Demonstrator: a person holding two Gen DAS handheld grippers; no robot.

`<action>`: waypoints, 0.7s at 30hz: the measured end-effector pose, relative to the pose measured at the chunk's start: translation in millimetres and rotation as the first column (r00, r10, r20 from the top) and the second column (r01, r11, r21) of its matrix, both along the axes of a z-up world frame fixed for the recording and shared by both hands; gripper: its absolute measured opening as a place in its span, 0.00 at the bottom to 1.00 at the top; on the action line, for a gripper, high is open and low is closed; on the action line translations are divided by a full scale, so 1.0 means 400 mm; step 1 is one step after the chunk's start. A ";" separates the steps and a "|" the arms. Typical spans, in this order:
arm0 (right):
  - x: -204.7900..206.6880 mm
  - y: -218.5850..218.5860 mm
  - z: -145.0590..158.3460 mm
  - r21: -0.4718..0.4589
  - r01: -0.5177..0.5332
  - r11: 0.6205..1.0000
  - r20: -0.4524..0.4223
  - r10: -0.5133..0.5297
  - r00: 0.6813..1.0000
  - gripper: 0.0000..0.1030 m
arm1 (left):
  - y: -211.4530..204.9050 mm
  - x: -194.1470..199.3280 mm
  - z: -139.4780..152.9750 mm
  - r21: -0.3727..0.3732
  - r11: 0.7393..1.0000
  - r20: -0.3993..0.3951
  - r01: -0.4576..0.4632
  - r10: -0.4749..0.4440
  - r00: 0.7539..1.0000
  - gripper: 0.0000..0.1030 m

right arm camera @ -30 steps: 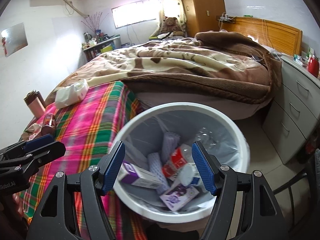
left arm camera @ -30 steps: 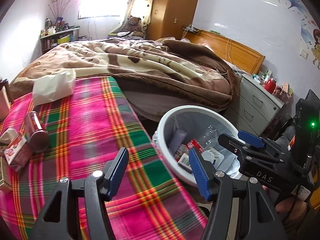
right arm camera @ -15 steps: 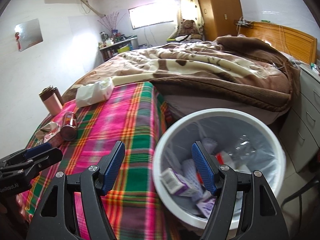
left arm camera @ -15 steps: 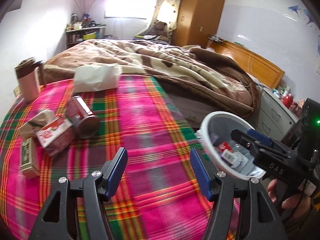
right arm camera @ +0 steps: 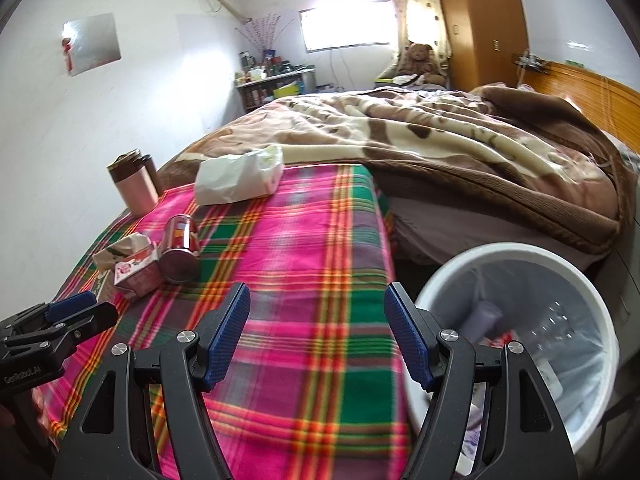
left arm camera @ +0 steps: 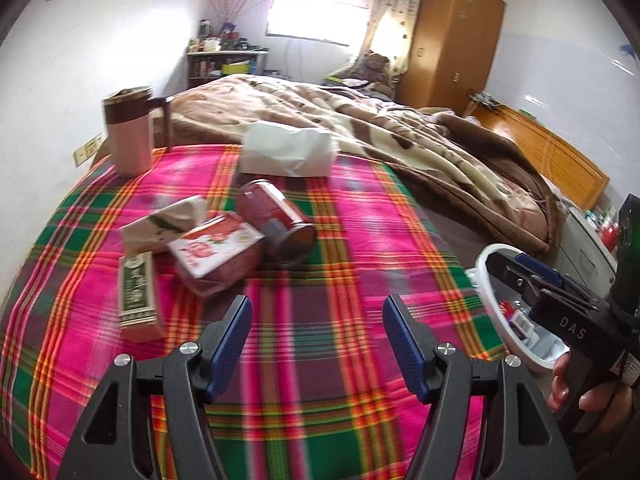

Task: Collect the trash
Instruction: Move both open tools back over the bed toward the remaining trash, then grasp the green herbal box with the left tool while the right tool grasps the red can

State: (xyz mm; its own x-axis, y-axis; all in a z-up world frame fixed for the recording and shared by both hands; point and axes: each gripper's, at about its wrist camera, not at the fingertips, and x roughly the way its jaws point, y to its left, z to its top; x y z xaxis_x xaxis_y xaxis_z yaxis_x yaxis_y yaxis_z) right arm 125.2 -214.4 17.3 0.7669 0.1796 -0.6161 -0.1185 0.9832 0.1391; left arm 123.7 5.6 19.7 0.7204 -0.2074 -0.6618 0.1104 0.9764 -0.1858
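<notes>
Trash lies on the plaid cloth (left arm camera: 352,248): a red can (left arm camera: 276,220) on its side, a red-and-white carton (left arm camera: 216,248), a crumpled paper wrapper (left arm camera: 164,224) and a green box (left arm camera: 136,288). The can (right arm camera: 180,250) and carton (right arm camera: 134,272) also show in the right wrist view. My left gripper (left arm camera: 316,332) is open and empty, low over the cloth, short of the pile. My right gripper (right arm camera: 316,332) is open and empty beside the white bin (right arm camera: 516,256), which holds several discarded items. The bin (left arm camera: 486,280) sits at the right edge in the left wrist view.
A pink-and-brown mug (left arm camera: 130,132) stands at the cloth's far left corner. A white tissue pack (left arm camera: 288,152) lies at the cloth's far edge. A brown blanket (left arm camera: 400,132) covers the bed beyond. Drawers (left arm camera: 588,240) stand right of the bin.
Both grippers have swung left, away from the bin and toward the trash pile on the cloth. The left one now faces the can and carton. Both stay open and empty.
</notes>
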 end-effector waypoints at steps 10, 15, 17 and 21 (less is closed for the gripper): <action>0.050 0.099 -0.004 -0.016 -0.082 0.997 -0.009 0.082 0.997 0.69 | 0.119 0.012 -0.026 0.014 0.993 -0.026 -0.113 0.114 0.993 0.68; 0.077 0.144 -0.010 -0.027 -0.120 0.992 -0.015 0.120 0.993 0.69 | 0.172 0.023 -0.041 0.021 0.986 -0.040 -0.163 0.164 0.986 0.72; 0.089 0.157 -0.011 -0.028 -0.133 0.991 -0.016 0.132 0.991 0.69 | 0.193 0.032 -0.051 0.025 0.982 -0.052 -0.185 0.186 0.981 0.72; 0.114 0.186 -0.017 -0.034 -0.152 0.988 -0.027 0.151 0.988 0.69 | 0.221 0.049 -0.074 0.041 0.974 -0.076 -0.223 0.225 0.971 0.72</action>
